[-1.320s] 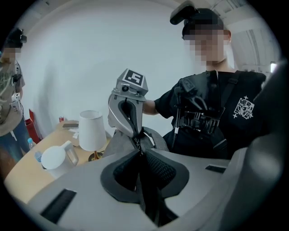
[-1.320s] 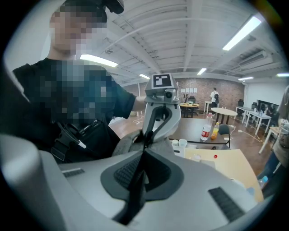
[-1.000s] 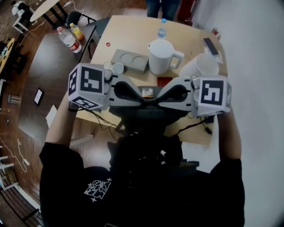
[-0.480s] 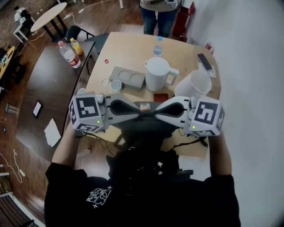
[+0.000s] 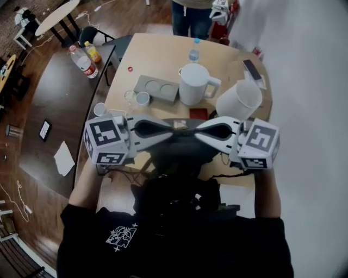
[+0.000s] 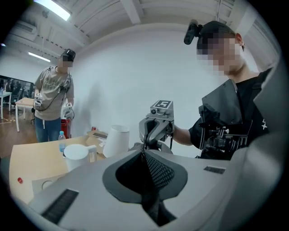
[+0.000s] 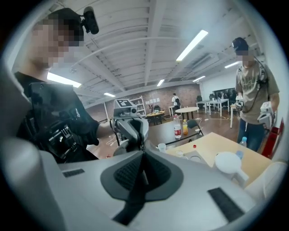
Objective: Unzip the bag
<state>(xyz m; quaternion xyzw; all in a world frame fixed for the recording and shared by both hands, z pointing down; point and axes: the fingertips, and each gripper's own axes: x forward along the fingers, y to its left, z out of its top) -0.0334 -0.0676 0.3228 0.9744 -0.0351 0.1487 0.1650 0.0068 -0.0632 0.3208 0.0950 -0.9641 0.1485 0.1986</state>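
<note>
Dark wood floor (image 5: 16, 179); white wall (image 5: 315, 70); pale wooden table (image 5: 157, 54), dark table (image 5: 60, 103) against its left edge; round table (image 5: 54, 13), possibly white; ceiling strip lights (image 7: 192, 45).

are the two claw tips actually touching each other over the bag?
Cannot tell. Head view: left claw and right claw point tip to tip above the bag, a small tan thing at that spot; no view plainly shows contact or gap.

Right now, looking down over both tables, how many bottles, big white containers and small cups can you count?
Bottles: 3
Big white containers: 2
Small cups: 3
Total: 8
</note>
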